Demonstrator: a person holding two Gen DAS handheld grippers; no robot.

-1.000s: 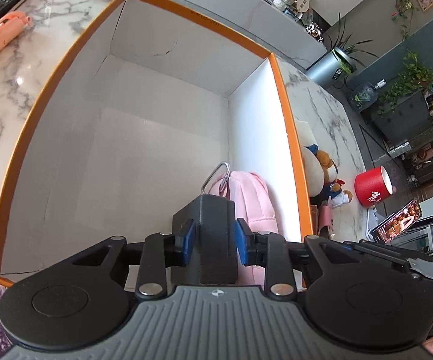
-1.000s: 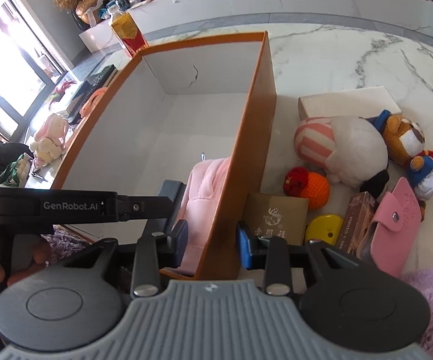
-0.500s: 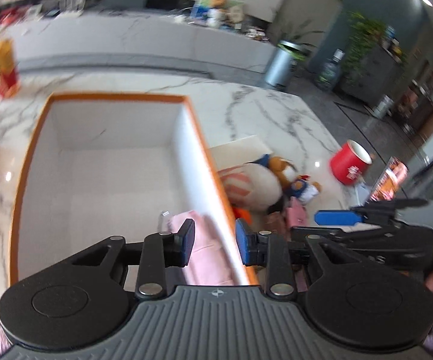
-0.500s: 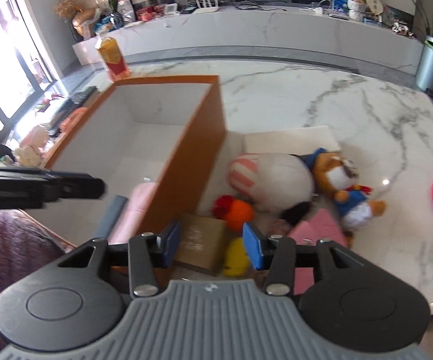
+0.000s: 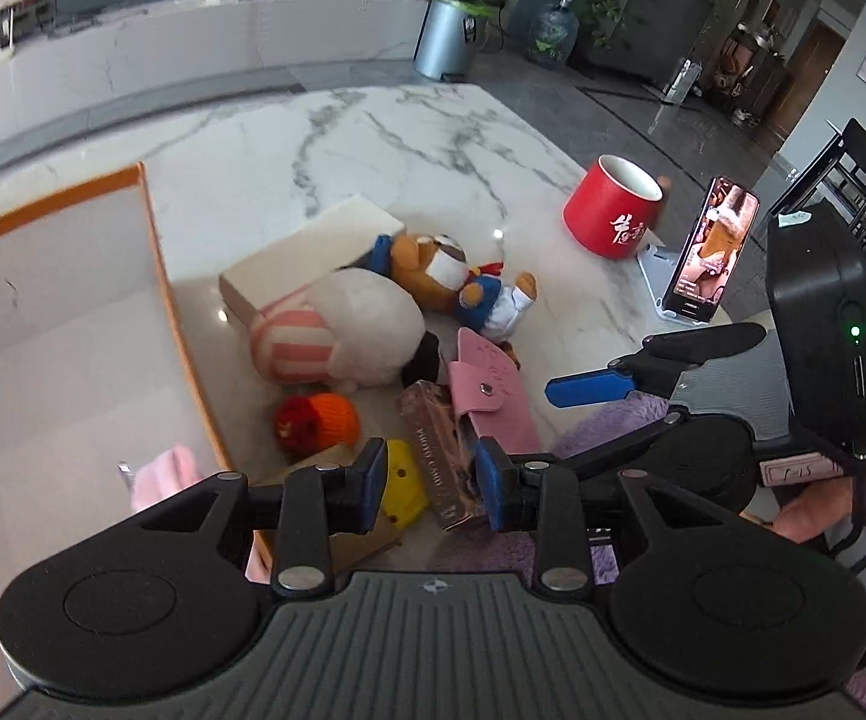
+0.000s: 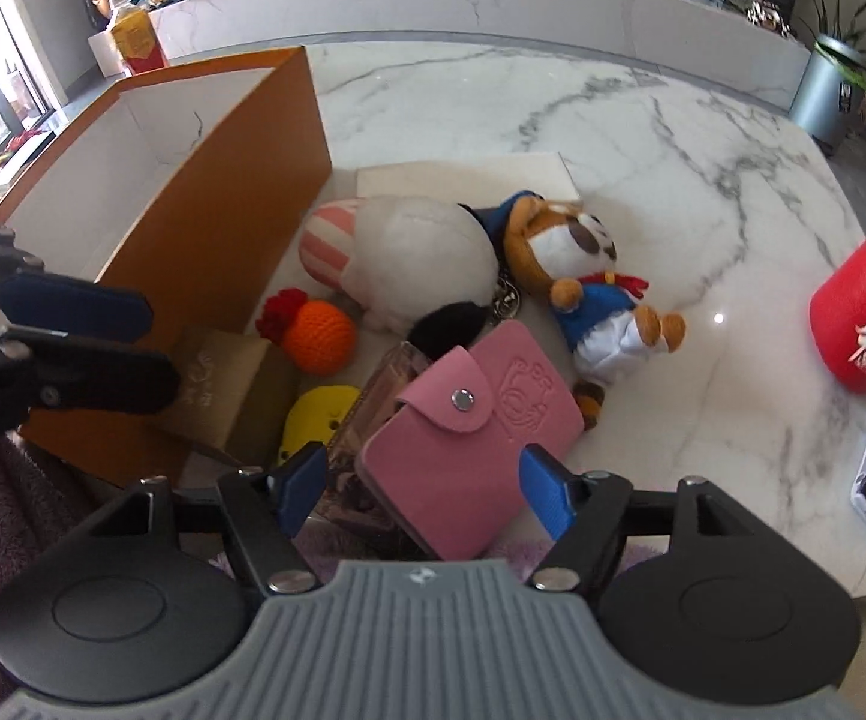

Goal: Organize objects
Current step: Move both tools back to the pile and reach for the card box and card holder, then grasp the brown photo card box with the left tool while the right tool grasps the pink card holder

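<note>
My left gripper (image 5: 431,483) hovers over the pile beside the orange box (image 5: 157,276). Its jaws are opening, and a slim brown box (image 5: 440,462) and a yellow piece (image 5: 404,483) lie below the gap, untouched. My right gripper (image 6: 424,489) is low over a pink snap wallet (image 6: 469,432). Its jaws are opening wide on either side of the wallet, and the pads stand clear of it. A pink backpack (image 5: 163,474) lies inside the orange box. A striped white plush (image 6: 409,252), a bear plush (image 6: 577,264) and an orange crochet ball (image 6: 319,333) lie just beyond.
A flat white box (image 6: 463,177) lies behind the plushes, and a kraft box (image 6: 223,384) leans by the orange box wall (image 6: 217,192). A red cup (image 5: 613,216) and a phone on a stand (image 5: 712,258) are at the right. Purple fuzzy cloth (image 5: 601,426) covers the near edge.
My left gripper left the dark item in the orange box and swung right over the pile. My right gripper moved from the box wall to the pink wallet, its jaws widening.
</note>
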